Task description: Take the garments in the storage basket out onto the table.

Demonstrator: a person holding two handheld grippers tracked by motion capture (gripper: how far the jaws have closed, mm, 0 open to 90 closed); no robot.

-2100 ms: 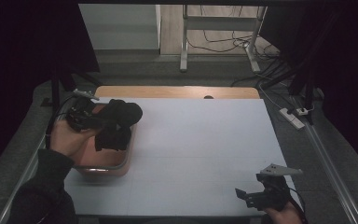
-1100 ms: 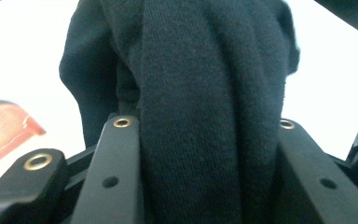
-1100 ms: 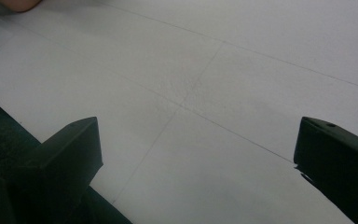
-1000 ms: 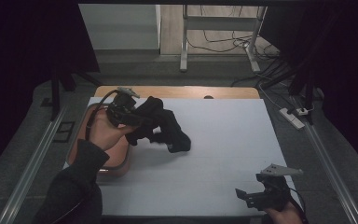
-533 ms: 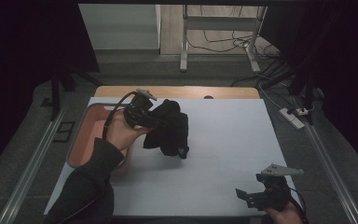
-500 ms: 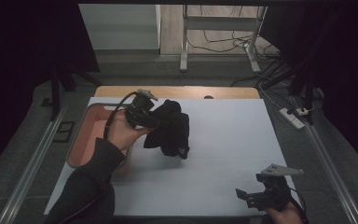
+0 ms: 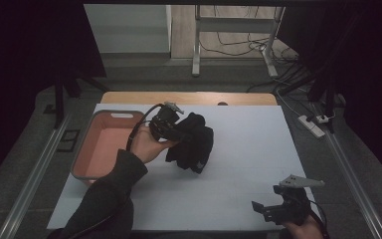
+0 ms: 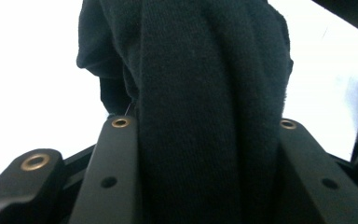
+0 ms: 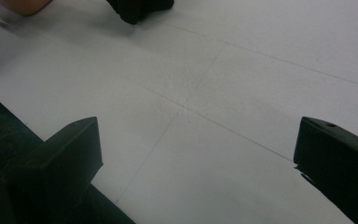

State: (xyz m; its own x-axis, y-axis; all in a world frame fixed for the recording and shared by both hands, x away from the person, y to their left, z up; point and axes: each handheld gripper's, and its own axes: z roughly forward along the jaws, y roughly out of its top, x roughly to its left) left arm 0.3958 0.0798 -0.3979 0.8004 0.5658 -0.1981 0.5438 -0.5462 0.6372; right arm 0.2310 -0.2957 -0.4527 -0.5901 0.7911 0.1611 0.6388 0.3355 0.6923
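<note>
— What does the high view give you that the gripper views don't?

— The whole layout: the white table sheet (image 7: 258, 149), a salmon-pink plastic tub with a grey rim (image 7: 110, 145) at its left side, and the left gripper (image 7: 171, 130) over the sheet just right of that tub, with a black knitted cloth (image 7: 193, 144) bunched at its front end and hanging to the sheet.

— And the left gripper view?

— The grip itself. The cloth (image 8: 200, 93) runs up thick between the two black jaws, which press on it from both sides, so it is pinched. The knit texture is plain here, not from above.

— The right gripper (image 7: 273, 211)?

— Low at the near right corner, well apart from the cloth, held in a hand (image 7: 306, 230) at the bottom edge. Its own view shows its jaws spread wide over bare sheet (image 9: 242, 93), with the cloth's edge (image 9: 137, 9) far off at the top.

— The left arm's pose?

— A dark sleeve (image 7: 107, 199) reaches diagonally from the bottom; the hand (image 7: 149, 145) cups the gripper from below, pointing it rightward.
</note>
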